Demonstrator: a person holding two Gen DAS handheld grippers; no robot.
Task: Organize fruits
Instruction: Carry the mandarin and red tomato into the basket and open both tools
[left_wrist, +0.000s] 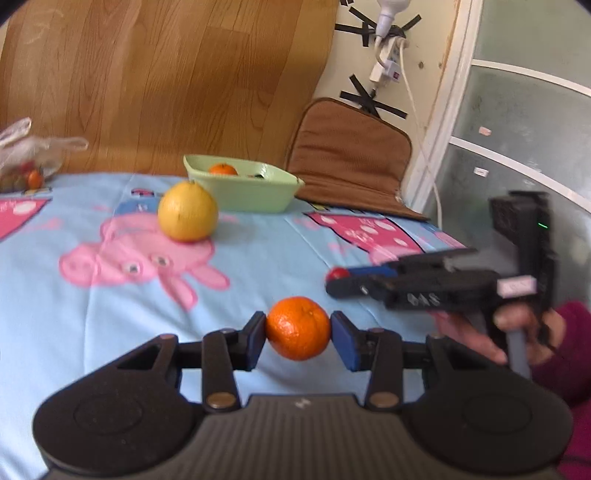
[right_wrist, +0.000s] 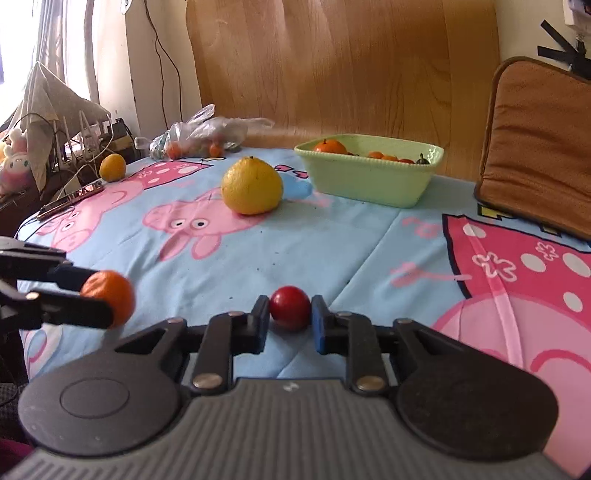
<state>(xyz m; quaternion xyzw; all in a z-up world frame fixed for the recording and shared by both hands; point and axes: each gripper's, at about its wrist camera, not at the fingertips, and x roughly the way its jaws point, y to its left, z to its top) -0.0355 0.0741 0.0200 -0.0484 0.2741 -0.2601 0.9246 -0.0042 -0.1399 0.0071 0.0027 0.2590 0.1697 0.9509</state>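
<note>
Left gripper (left_wrist: 298, 328) pinches a tangerine (left_wrist: 297, 328) | right gripper (right_wrist: 290, 308) clamps a red tomato (right_wrist: 289, 305) | green bowl (right_wrist: 369, 184) ahead of both

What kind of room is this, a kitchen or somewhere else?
Probably a bedroom at home rather than a kitchen: the fruit lies on a cartoon-pig bedspread against a wooden headboard, with a plush toy off to the side.
</note>
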